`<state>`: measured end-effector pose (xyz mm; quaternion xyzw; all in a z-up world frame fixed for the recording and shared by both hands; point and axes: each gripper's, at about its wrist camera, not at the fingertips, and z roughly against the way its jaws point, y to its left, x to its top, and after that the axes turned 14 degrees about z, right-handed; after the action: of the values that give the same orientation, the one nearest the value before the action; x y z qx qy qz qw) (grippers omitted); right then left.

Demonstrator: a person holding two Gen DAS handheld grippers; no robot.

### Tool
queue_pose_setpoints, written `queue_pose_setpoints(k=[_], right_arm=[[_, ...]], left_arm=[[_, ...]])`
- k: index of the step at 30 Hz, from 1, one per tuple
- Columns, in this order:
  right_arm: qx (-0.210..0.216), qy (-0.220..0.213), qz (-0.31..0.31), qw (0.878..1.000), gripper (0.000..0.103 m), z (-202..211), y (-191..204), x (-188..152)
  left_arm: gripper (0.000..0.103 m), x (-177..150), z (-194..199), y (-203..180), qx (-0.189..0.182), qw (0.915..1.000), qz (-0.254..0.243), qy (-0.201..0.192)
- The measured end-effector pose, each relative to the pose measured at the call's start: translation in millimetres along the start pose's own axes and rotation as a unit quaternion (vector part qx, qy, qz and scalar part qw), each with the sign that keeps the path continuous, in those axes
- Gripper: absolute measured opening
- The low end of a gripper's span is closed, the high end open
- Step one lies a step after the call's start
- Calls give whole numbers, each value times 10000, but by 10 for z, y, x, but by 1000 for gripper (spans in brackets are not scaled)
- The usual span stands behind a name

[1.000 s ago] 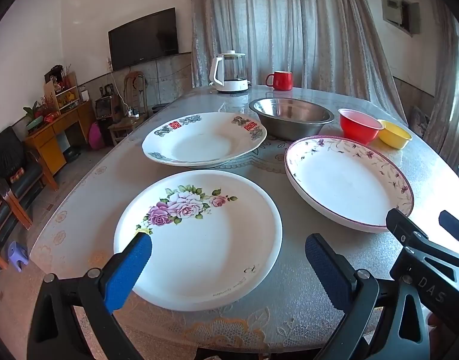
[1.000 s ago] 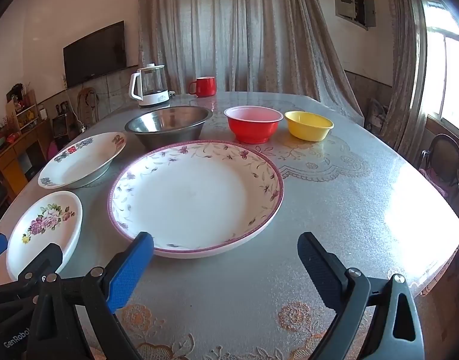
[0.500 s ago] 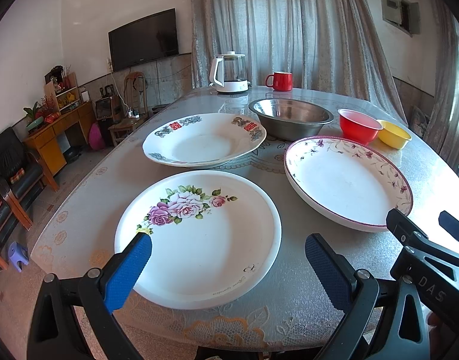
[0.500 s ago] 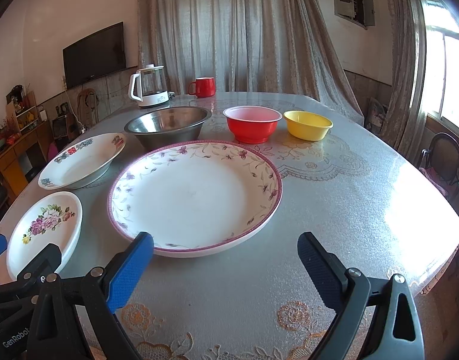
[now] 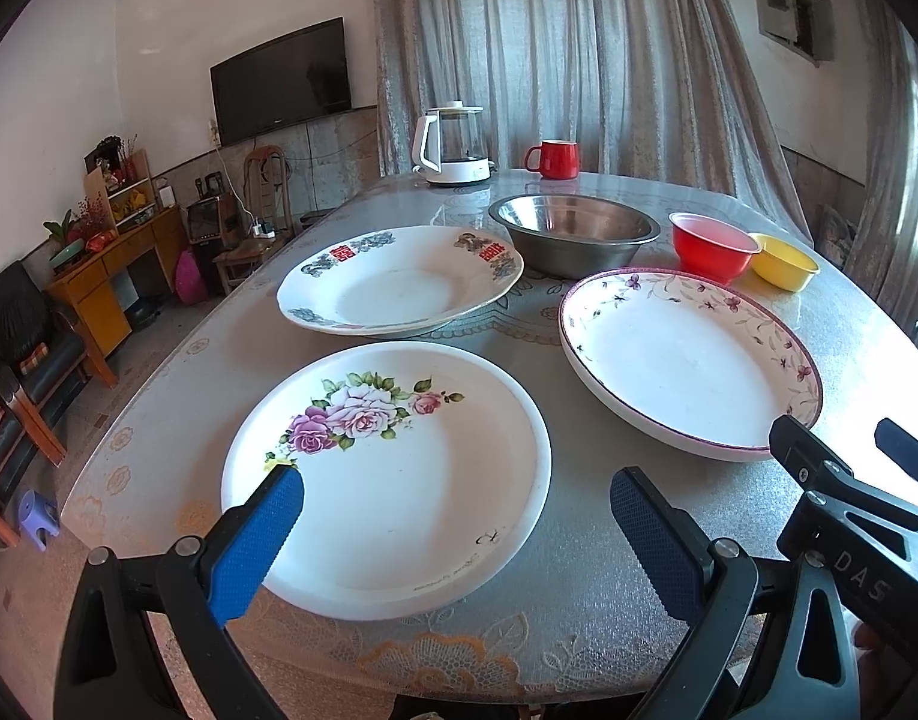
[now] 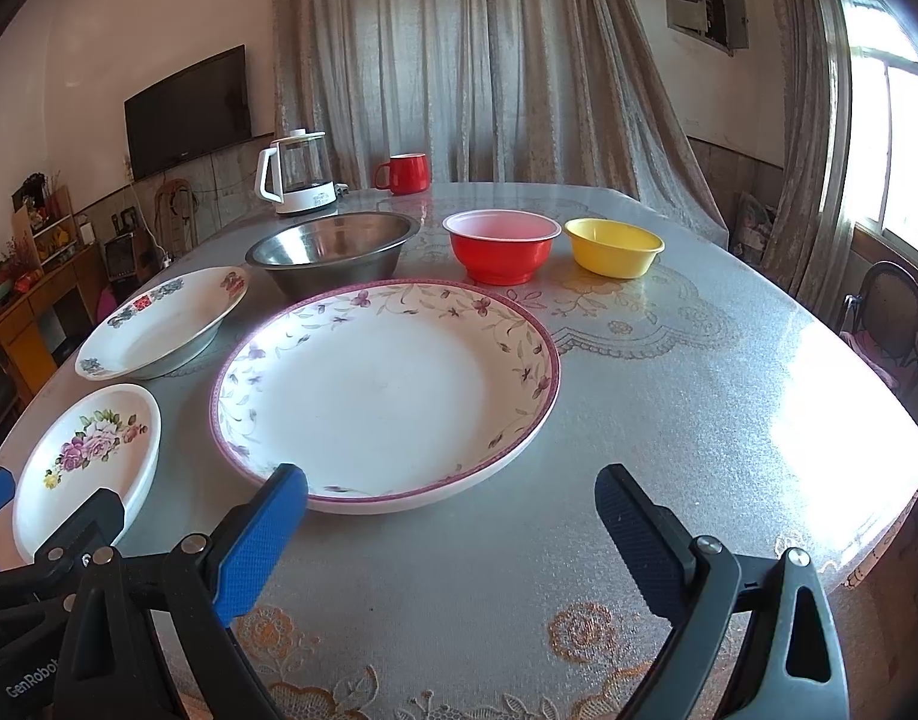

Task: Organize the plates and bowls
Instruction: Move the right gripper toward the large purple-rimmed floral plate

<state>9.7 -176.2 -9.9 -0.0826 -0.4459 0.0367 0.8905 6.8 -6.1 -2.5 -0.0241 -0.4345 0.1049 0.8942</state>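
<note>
Both grippers' jaws wide, empty, at table [image 6: 669, 372] near edge, bare right side.

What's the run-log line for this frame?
left tongs open, over rose plate | right tongs open, before purple-rim plate | nothing held

Daylight pours in from the bright window with its pale frame [image 6: 897, 150] on the right, blown out to white there. It throws a hard glare patch across the grey lace-patterned tabletop [image 6: 819, 408]. The room reads bright and sharp mid-frame, with soft shadows under the dishes. Both fisheye views bend the sheer grey curtains [image 5: 579, 48] and darken to black at the corners.
</note>
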Motion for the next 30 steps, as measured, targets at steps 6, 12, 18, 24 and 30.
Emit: queue_pose_setpoints(k=[6, 12, 18, 24, 30], right_arm=[[-7, 1, 4, 10000, 98, -7, -26, -7], [-9, -1, 14, 10000, 98, -39, -87, 11], [32, -15, 133, 9999, 98, -74, -209, 83], [531, 90, 127, 9985, 97, -249, -373, 201], [997, 166, -401, 9941, 75, -484, -617, 336]], left_arm=[[103, 21, 4, -72, -43, 9999, -97, 6], [103, 61, 6, -174, -276, 9994, -223, 58], [103, 171, -19, -310, -580, 9975, -393, 74], [103, 415, -247, -321, -1525, 9835, 1, 971], [83, 718, -450, -384, -1668, 9804, -52, 1052]])
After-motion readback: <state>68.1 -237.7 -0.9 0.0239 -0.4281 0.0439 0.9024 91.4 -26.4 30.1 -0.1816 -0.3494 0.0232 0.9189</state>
